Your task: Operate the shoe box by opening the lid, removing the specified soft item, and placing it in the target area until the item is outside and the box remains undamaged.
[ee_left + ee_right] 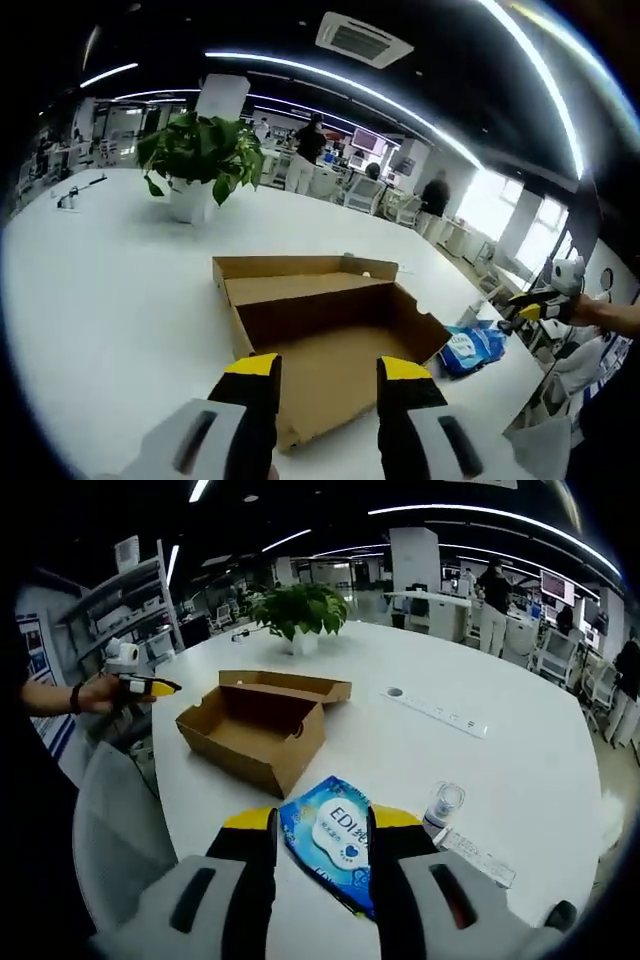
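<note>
The shoe box [258, 729] sits open on the white counter [400, 740]; the blue soft pack [335, 842] lies outside beside it, between the parted right claw [320, 855]; the left claw [330, 385] gapes empty over the box.

- Open-plan office, dark ceiling with long curved LED light strips [330, 82]; ceiling AC cassette [362, 39] at 12 o'clock in left gripper view.
- Large white counter [110, 280]; potted green plant [200, 160] on it at 11 o'clock.
- White power strip [440, 712] lying on the counter at 2 o'clock in right gripper view.
- Bright windows [500, 205] at 3 o'clock, desks and chairs in front.
- Metal shelving rack [130, 610] at 10 o'clock in right gripper view.
- People standing by far desks, monitors behind.
</note>
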A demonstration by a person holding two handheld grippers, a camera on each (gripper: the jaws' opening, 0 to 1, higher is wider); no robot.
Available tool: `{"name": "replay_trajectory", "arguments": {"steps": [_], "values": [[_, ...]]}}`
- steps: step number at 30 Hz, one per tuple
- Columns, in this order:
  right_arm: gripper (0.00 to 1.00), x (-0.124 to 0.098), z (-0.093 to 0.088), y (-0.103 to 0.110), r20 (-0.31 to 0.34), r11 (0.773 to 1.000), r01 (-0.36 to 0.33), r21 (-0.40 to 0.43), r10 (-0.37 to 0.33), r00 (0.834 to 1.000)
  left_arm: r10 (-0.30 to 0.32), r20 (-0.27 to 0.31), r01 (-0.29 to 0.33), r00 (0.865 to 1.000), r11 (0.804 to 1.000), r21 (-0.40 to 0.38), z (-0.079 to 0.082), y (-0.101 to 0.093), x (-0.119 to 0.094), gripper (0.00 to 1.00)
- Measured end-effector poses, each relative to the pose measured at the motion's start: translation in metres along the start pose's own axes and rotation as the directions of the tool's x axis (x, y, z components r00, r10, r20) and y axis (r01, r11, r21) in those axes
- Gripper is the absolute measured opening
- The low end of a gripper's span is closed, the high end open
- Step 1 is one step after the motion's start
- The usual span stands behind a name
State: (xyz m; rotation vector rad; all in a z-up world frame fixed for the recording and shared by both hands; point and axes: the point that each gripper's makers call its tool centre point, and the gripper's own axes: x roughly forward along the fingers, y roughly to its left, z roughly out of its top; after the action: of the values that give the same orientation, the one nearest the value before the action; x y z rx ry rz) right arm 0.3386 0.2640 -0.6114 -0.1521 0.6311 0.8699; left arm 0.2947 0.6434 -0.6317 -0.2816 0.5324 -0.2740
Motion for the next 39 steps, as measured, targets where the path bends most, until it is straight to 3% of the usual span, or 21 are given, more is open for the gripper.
{"name": "replay_trajectory", "arguments": {"steps": [7, 18, 23, 25, 30, 39], "values": [[0.33, 0.0, 0.007, 0.009, 0.028, 1.0, -0.014, 0.007, 0.014, 1.0, 0.067, -0.006, -0.067, 0.998, 0.997, -0.031, -0.001, 0.017, 0.004, 0.38], [0.33, -0.003, 0.01, 0.02, 0.052, 1.0, -0.026, 0.017, 0.025, 0.998, 0.133, -0.068, -0.138, 0.989, 0.988, -0.071, -0.015, 0.036, 0.024, 0.38], [0.32, -0.004, 0.008, 0.023, 0.059, 0.999, -0.027, 0.034, 0.025, 0.998, 0.191, -0.196, -0.208, 0.962, 0.975, -0.073, -0.043, 0.049, 0.032, 0.38], [0.32, -0.004, 0.004, 0.024, 0.052, 0.999, -0.027, 0.037, 0.025, 0.998, 0.179, -0.197, -0.199, 0.964, 0.976, -0.086, -0.047, 0.048, 0.039, 0.38], [0.32, -0.007, 0.001, 0.025, 0.056, 0.998, -0.024, 0.057, 0.021, 0.998, 0.193, -0.266, -0.21, 0.945, 0.977, -0.04, -0.063, 0.047, 0.045, 0.34], [0.29, -0.011, 0.005, 0.018, 0.082, 0.996, -0.003, 0.086, -0.004, 0.997, 0.201, -0.297, -0.213, 0.933, 0.977, -0.008, -0.07, 0.047, 0.049, 0.23]]}}
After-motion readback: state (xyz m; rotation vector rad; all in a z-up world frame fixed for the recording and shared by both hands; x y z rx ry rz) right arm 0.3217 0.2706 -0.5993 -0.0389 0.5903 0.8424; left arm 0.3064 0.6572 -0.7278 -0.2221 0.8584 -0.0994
